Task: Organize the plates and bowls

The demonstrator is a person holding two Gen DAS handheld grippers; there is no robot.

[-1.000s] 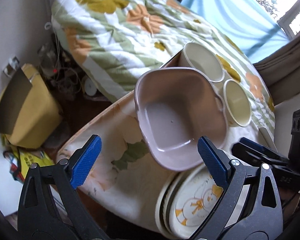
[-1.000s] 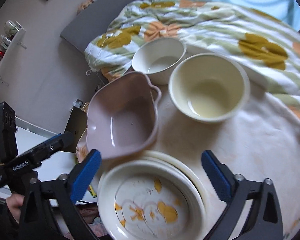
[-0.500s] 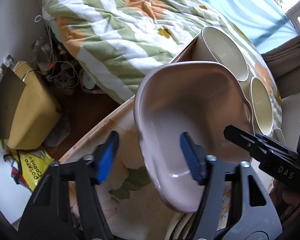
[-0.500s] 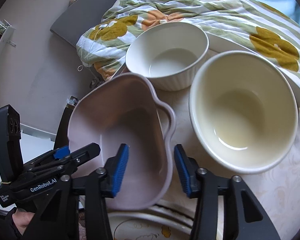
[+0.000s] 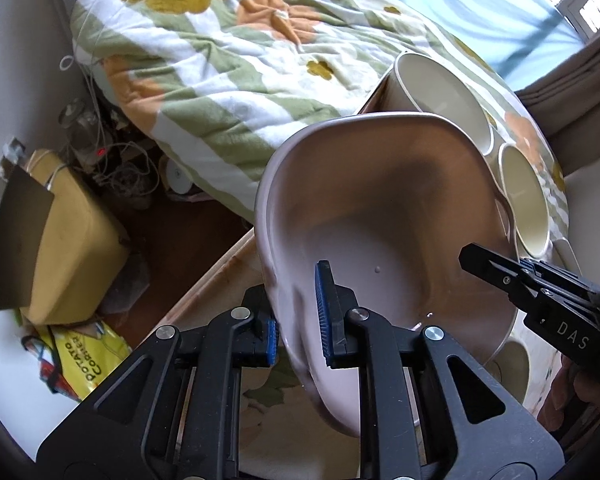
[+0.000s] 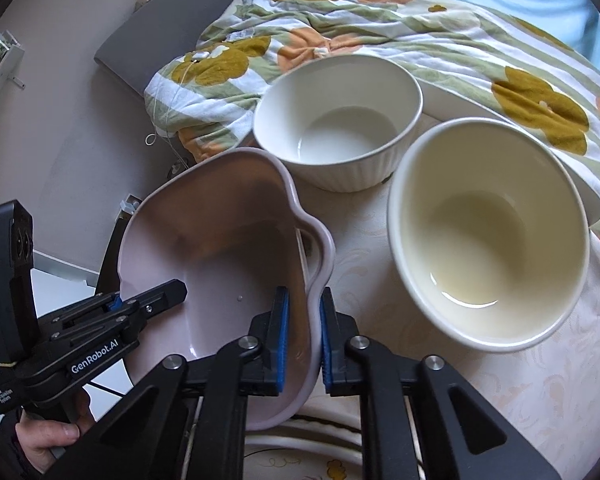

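Daylit from the window [image 5: 588, 4] at upper right, overexposed there. Soft shadow inside the pink dish [image 5: 400, 208]; small glare arc in the cream bowl [image 6: 466, 300]. Strong fisheye bending and dark vignetting at all corners. Generally sharp, slight softness at frame edges.

We read "DAS" in white on the black body of the right gripper [image 5: 534, 285], seen right of the pink dish [image 5: 384, 240] in the left wrist view. Left of the same dish, on the floor, a yellow bag [image 5: 80, 354] reads "POTATO CORNER". In the right wrist view the left gripper [image 6: 156, 300], left of the pink dish, carries "GenRobot.AI" on its side, plus a small label lower down, too small for us to read.
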